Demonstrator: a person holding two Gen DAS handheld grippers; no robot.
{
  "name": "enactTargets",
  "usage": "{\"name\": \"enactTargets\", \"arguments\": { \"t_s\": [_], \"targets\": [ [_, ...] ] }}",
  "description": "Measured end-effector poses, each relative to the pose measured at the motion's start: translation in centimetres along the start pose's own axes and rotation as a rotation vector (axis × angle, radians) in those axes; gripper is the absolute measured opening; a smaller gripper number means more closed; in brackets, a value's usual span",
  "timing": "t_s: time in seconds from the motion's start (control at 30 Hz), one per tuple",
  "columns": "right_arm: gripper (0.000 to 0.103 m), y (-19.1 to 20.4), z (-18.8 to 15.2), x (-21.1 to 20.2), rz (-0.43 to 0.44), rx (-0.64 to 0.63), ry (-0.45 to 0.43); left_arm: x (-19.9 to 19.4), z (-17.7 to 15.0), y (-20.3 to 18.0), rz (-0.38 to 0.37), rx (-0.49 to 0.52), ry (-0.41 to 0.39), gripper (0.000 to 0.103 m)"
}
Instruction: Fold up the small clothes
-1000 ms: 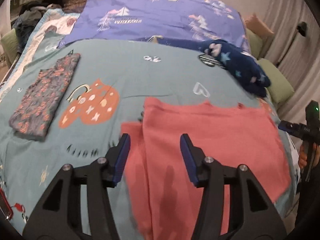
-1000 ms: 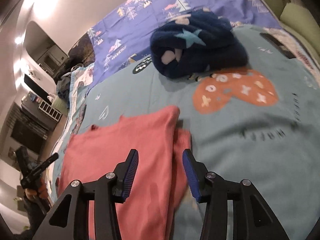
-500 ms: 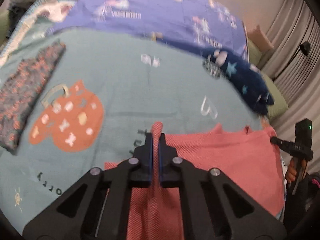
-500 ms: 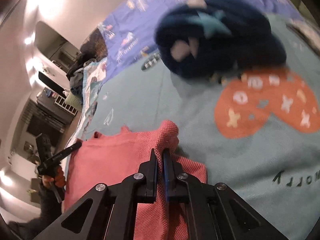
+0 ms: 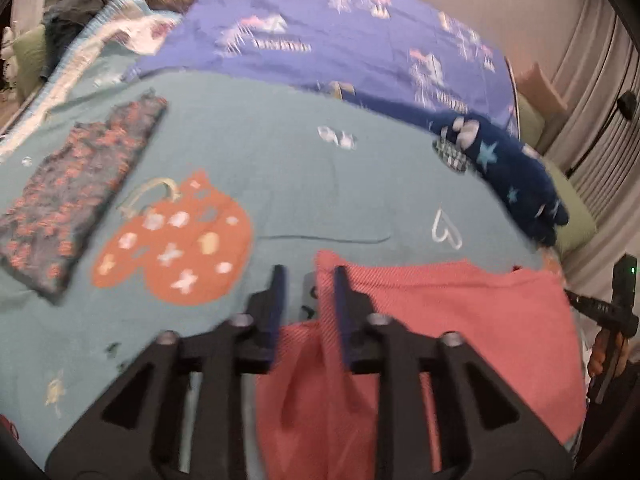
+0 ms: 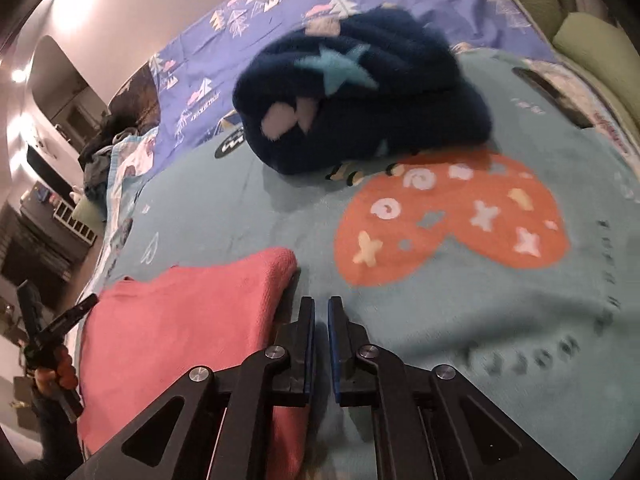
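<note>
The left gripper (image 5: 308,292) stands partly open, a raised fold of the coral-pink garment (image 5: 460,320) between its fingers but not pinched. The right gripper (image 6: 320,332) is nearly closed on nothing, the pink garment's folded edge (image 6: 180,320) just beside its left finger on the teal blanket (image 6: 460,340).

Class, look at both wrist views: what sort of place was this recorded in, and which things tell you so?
Most likely a bedroom, with a bed as the work surface. The teal blanket with orange heart prints and the purple tree-patterned sheet cover it, pale curtains hang beside it, and a green pillow lies at its edge.
</note>
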State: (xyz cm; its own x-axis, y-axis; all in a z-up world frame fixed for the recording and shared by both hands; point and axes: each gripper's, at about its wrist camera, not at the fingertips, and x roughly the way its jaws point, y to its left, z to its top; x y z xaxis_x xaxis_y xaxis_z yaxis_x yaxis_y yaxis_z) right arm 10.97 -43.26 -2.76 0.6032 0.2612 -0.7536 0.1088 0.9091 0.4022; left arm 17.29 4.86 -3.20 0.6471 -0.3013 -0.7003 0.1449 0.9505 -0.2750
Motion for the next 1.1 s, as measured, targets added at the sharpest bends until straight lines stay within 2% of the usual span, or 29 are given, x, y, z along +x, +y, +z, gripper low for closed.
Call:
{"name": "enactTargets", "arguments": {
  "t_s": [0.13,0.2,0.27,0.3,0.37,0.4,0.43,0.47,0.53,0.63,0.8,0.93,1.1],
  "targets": [
    [0.01,1.7,-1.7,-4.1,0.054,-0.043,-0.044,-4.7,-1.1,-0.4,-0.05,0.026,-0.061,0.039],
    [0.01,3.1,-3.6,-5.1,0.125,-0.066,-0.03,-5.9,-2.6,-0.9,-0.089,0.037,-0.04,0.041],
    [0.01,4.2,-5.9,-5.1,0.172,-0.087,0.021,-6.0,-4.9,-1.4,-0.099,0.057,0.015,0.041],
    [0.01,4.5,-7.0,-4.8,0.164,-0.102,0.046,-5.8,-5.9,-1.6,-0.088,0.069,0.042,0.041],
    [0.01,4.2,-9.4,-3.4,0.05,-0.121,0.107,-4.3,-8.6,-1.5,-0.008,0.104,0.127,0.042],
    [0.01,3.8,-10.0,-3.2,0.04,-0.105,0.104,-4.1,-9.7,-1.3,0.018,0.121,0.118,0.042],
    [0.01,3.6,-10.3,-3.4,0.054,-0.082,0.086,-4.8,-10.2,-1.3,0.031,0.132,0.069,0.042],
    [0.01,3.3,-10.4,-4.1,0.06,-0.037,0.08,-5.3,-10.4,-1.4,0.05,0.137,0.082,0.042],
    [0.012,3.7,-10.4,-5.4,0.038,-0.019,0.074,-6.5,-10.3,-1.2,0.034,0.109,0.087,0.042],
    [0.012,6.3,-11.0,-7.9,-0.008,-0.114,0.037,-8.6,-10.7,-1.6,0.029,0.139,0.062,0.042],
    [0.024,10.6,-13.6,-9.9,0.018,-0.238,0.017,-10.7,-12.5,-1.1,-0.038,0.104,0.071,0.042],
    [0.024,13.2,-15.0,-9.1,0.049,-0.295,0.054,-11.4,-14.2,-1.5,-0.05,0.139,0.087,0.043],
    [0.024,15.5,-17.0,-7.7,0.043,-0.342,0.11,-11.3,-15.6,-1.7,-0.055,0.171,0.099,0.043]
  ]
}}
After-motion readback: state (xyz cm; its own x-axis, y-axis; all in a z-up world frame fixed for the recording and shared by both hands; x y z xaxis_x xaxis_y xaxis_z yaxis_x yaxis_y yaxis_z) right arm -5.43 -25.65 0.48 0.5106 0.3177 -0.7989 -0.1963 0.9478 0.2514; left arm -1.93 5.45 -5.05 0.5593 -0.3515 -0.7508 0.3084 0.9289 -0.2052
